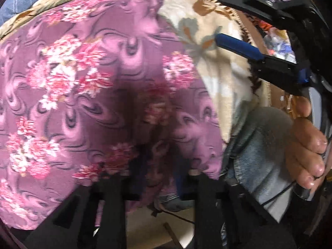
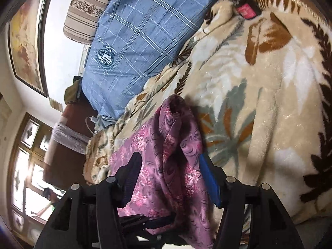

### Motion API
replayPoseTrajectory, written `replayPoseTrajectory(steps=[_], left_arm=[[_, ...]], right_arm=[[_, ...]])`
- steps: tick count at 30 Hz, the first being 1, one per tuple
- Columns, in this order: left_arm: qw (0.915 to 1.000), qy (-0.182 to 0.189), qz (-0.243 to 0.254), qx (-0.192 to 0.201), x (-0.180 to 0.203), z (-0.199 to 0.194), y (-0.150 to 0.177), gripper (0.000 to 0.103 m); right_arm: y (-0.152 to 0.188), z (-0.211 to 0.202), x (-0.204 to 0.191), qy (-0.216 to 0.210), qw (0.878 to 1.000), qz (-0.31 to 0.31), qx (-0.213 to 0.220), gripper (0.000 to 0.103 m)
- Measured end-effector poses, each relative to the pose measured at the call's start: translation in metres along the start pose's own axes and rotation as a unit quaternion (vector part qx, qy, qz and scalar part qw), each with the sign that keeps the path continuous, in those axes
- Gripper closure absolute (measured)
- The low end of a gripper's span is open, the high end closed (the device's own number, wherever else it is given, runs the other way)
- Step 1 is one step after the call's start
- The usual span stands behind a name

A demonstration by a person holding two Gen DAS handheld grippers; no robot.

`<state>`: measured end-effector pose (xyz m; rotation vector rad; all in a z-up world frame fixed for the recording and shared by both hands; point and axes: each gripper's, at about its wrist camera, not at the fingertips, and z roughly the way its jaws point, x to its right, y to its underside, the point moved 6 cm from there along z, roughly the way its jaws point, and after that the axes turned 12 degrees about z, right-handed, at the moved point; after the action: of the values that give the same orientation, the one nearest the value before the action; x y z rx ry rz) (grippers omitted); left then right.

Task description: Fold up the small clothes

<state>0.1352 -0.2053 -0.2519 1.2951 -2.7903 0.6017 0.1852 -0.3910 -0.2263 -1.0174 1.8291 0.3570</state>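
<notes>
Purple floral cloth (image 2: 166,155) on leaf-print blanket (image 2: 259,103), bunched between right gripper (image 2: 168,166) jaws, wide apart, not pinched; left gripper (image 1: 153,166) tips hidden under cloth, can't tell; cloth's long axis runs away from right jaws

Cream plush blanket with brown and grey leaf print (image 2: 259,103) covers the bed. Blue checked pillow with a round printed emblem (image 2: 132,41) lies at its far edge, a beige striped cushion (image 2: 87,10) behind it. Framed picture (image 2: 25,47) hangs on the white wall. Wood-framed glazed door (image 2: 25,166) below. Person's blue denim-clad leg (image 1: 255,155) beside the blanket.
</notes>
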Motion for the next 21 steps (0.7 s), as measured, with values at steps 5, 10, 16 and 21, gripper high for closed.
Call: replayPoseTrajectory(steps=[5,10,16,21], left_arm=[[0.9953,-0.043,0.087,-0.003,0.018,-0.005,0.004,0.099],[0.9943,-0.009,0.100,0.037,0.039,-0.046,0.001,0.099],[0.9902,-0.049,0.129,-0.024,0.037,-0.008,0.015,0.094],[0.9956,0.013,0.089,0.028,0.046,-0.044,0.012,0.047]], right_arm=[[-0.004,-0.005,0.007,-0.016,1.000,0.023,0.004,0.043],[-0.007,-0.010,0.009,-0.021,0.999,0.033,0.016,0.043],[-0.008,-0.011,0.011,-0.007,0.999,0.032,0.022,0.043],[-0.011,-0.014,0.019,-0.010,0.998,0.056,0.030,0.041]])
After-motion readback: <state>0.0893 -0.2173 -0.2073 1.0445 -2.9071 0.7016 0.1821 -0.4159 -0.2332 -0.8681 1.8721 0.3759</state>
